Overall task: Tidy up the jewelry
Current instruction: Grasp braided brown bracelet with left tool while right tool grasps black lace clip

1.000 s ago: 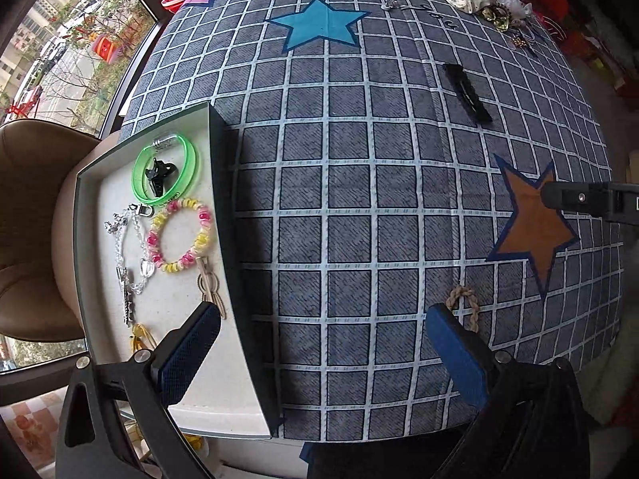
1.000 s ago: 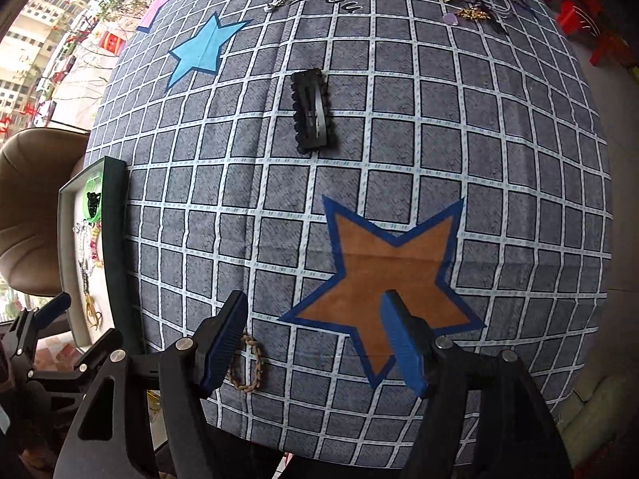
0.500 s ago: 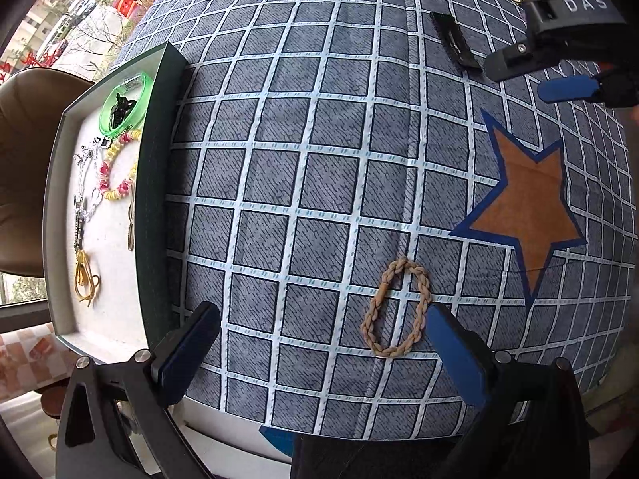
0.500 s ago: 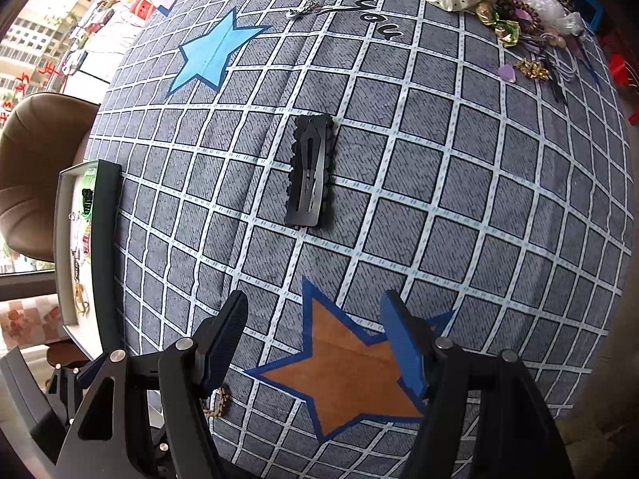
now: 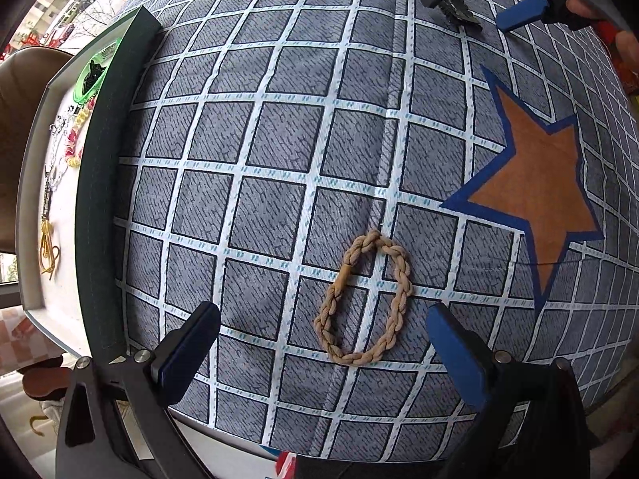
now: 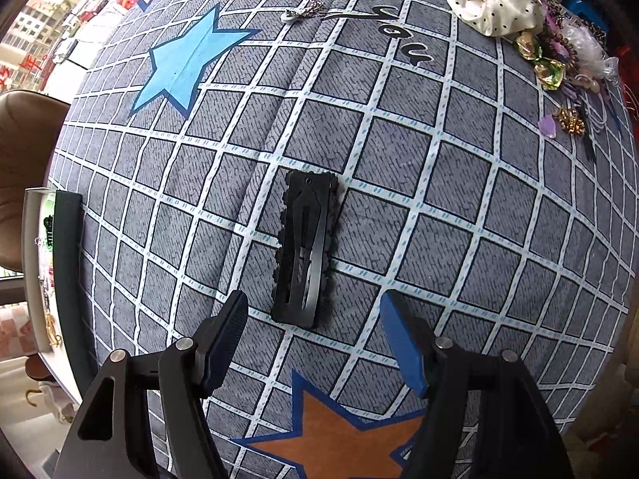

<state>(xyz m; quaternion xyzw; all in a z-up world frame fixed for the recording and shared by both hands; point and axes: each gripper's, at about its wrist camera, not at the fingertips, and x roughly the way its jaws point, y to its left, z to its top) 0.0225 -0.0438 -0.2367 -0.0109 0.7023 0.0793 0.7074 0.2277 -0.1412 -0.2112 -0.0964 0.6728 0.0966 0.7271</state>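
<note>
Between the wide-open, empty jaws of the left gripper [image 5: 323, 353] a braided cord loop [image 5: 364, 298] lies flat on the checked cloth [image 5: 279, 139]; it looks light and limp, best pinched across one strand. The right gripper [image 6: 313, 337], equally spread and empty, is poised over a black snap hair clip [image 6: 305, 249], judged thin, stiff and slippery, best taken across its long edges. The tray [image 5: 96, 199] sits beyond.

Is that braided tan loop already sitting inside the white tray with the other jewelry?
No, the braided loop lies on the checked cloth, well to the right of the tray.
</note>
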